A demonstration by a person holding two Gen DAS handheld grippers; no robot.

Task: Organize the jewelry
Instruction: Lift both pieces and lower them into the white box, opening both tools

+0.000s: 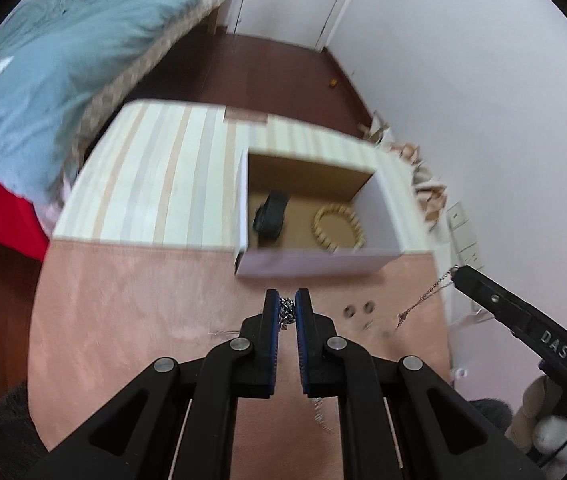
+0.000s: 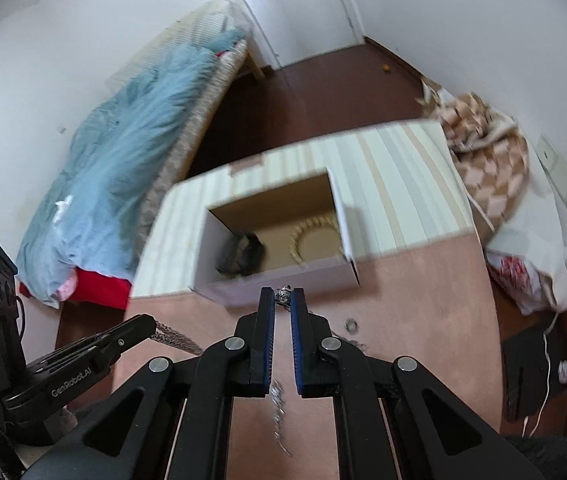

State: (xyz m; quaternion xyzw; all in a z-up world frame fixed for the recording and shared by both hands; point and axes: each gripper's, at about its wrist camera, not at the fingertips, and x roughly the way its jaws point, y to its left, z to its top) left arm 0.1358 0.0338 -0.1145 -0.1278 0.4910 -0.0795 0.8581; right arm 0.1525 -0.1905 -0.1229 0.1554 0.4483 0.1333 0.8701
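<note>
My left gripper (image 1: 287, 312) is shut on a silver chain (image 1: 286, 314), which hangs down between the fingers (image 1: 320, 416). My right gripper (image 2: 282, 298) is shut on a thin necklace with a small charm (image 2: 284, 292); in the left wrist view that necklace (image 1: 423, 298) dangles from the right gripper's tip (image 1: 457, 272). Both grippers hover over the pink table just in front of an open cardboard box (image 1: 323, 258) (image 2: 283, 280). Inside the box lie a pale beaded bracelet (image 1: 337, 226) (image 2: 315, 236) and a dark object (image 1: 269, 216) (image 2: 241, 256).
Two small ring-like pieces (image 1: 359, 309) and one more piece (image 2: 350, 325) lie on the pink table (image 1: 123, 300). A striped cloth (image 1: 155, 176) covers the far part. A bed with a blue quilt (image 1: 43, 80) is left, a checked blanket (image 2: 491, 152) right.
</note>
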